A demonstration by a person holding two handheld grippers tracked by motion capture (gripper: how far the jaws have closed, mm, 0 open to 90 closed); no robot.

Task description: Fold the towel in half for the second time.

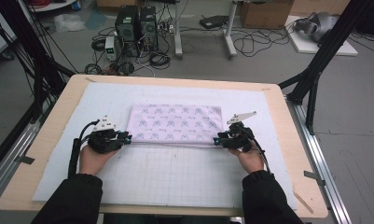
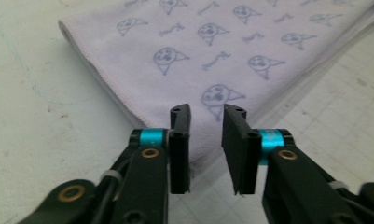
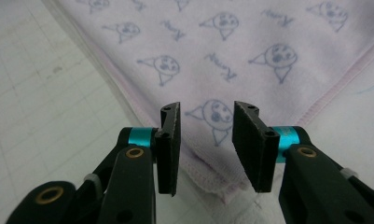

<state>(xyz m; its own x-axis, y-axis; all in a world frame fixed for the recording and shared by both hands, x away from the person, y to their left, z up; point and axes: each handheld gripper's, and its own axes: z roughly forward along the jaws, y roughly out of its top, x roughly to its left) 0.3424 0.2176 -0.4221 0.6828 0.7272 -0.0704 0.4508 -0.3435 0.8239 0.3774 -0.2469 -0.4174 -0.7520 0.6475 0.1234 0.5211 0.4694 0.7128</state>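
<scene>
a wooden table (image 1: pixel 54 140) carries a pale gridded mat (image 1: pixel 175 182), and on the mat's far half lies a folded lilac towel (image 1: pixel 175 123) printed with small cartoon faces, its long edges running across the table. every place below is given from that towel. a person's black sleeves (image 1: pixel 72 200) come in on the towel's near side, one hand at each near corner.

the left gripper (image 1: pixel 127 138) sits at the towel's near left corner. in the left gripper view its jaws stand narrowly apart, the left gripper (image 2: pixel 208 126) poised over the corner with cloth showing through the gap; the pads do not appear to press on it. the right gripper (image 1: pixel 217 140) mirrors this at the near right corner. in the right gripper view the right gripper (image 3: pixel 205 123) has its jaws parted a little wider, a printed face visible between them and the stitched hem just below the tips, again with no clear pinch.

judged from this, the work in hand is taking both near corners for another fold. the main risk is an uneven catch: the towel is already doubled, so jaws closing from above may pinch only the top layer and leave the lower one on the mat, and the fold would then open up when lifted. a second risk is that one side bites sooner than the other, dragging the towel askew. jaws closing too near the very tip could also let the hem slip out.
</scene>
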